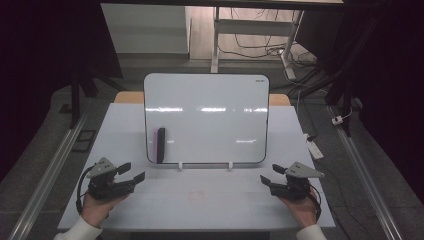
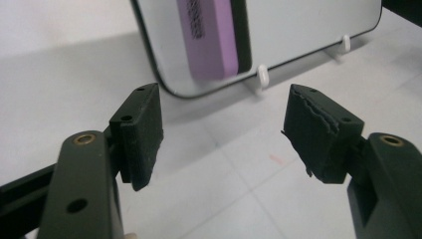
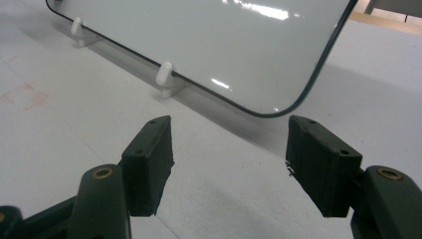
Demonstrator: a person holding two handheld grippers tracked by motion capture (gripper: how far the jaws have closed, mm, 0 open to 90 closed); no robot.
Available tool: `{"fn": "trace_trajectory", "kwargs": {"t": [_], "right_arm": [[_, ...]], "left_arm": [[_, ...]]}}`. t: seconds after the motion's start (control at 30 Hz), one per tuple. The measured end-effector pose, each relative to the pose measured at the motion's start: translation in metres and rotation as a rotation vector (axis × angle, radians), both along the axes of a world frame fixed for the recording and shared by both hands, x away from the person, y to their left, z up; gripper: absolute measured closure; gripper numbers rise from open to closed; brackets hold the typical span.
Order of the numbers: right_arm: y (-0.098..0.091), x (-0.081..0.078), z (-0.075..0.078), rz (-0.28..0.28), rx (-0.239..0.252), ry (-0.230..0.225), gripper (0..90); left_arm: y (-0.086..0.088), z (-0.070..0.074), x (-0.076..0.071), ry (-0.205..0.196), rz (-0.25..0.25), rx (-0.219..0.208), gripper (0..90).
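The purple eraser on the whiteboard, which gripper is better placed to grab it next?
Probably the left. The purple eraser sticks near the whiteboard's lower left corner, just ahead of the left gripper, whose jaws stand open and empty. The right gripper, also open, sits by the opposite corner.

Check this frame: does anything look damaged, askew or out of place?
One thing: in the left gripper view, the left gripper has a ragged, peeling pad on its right-hand jaw. Faint red smudges mark the table. The whiteboard and eraser look fine.
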State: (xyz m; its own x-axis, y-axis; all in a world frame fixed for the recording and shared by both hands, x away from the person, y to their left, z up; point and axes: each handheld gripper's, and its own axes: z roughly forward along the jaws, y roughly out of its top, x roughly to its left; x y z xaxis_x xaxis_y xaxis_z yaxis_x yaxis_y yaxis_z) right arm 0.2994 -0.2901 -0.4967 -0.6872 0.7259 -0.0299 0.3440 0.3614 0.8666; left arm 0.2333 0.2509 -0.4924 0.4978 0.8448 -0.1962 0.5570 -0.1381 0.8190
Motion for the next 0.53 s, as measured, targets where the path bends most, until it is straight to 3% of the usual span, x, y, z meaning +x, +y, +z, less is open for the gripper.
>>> {"fn": "trace_trajectory", "kwargs": {"t": [0.27, 0.53], "right_arm": [[-0.0071, 0.0015, -0.0017, 0.018, 0.01, 0.014, 34.6], [-0.0093, 0.0002, 0.001, 0.035, 0.016, 0.005, 34.7]], "left_arm": [[0.0031, -0.002, -0.0087, -0.011, -0.013, 0.024, 32.4], [0.0002, -0.0019, -0.0083, -0.019, -0.024, 0.046, 31.9]]}}
